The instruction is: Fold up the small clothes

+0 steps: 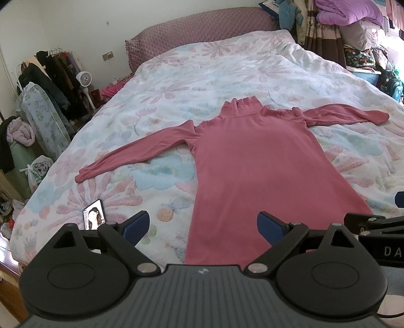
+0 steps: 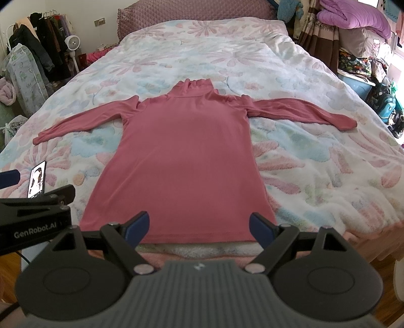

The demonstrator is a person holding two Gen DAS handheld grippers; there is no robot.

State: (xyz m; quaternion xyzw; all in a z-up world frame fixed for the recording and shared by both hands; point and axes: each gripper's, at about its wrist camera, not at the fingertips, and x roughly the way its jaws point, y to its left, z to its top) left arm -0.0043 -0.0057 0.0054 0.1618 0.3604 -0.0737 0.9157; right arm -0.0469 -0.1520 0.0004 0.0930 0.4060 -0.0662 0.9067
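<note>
A pink long-sleeved turtleneck top (image 1: 252, 161) lies flat on the bed, front up, collar far, both sleeves spread out sideways. It also shows in the right wrist view (image 2: 186, 151). My left gripper (image 1: 202, 224) is open and empty, held above the hem's left part. My right gripper (image 2: 199, 224) is open and empty, held just before the hem's middle. The right gripper's side shows at the right edge of the left wrist view (image 1: 378, 222), and the left gripper's side shows at the left edge of the right wrist view (image 2: 38, 201).
The bed has a floral fleece blanket (image 2: 315, 151) and a pink headboard (image 1: 197, 27). A phone (image 1: 94, 214) with a lit screen lies on the blanket left of the hem. A clothes rack (image 1: 50, 75) and bags stand at the left, piled bedding (image 2: 353, 20) at the right.
</note>
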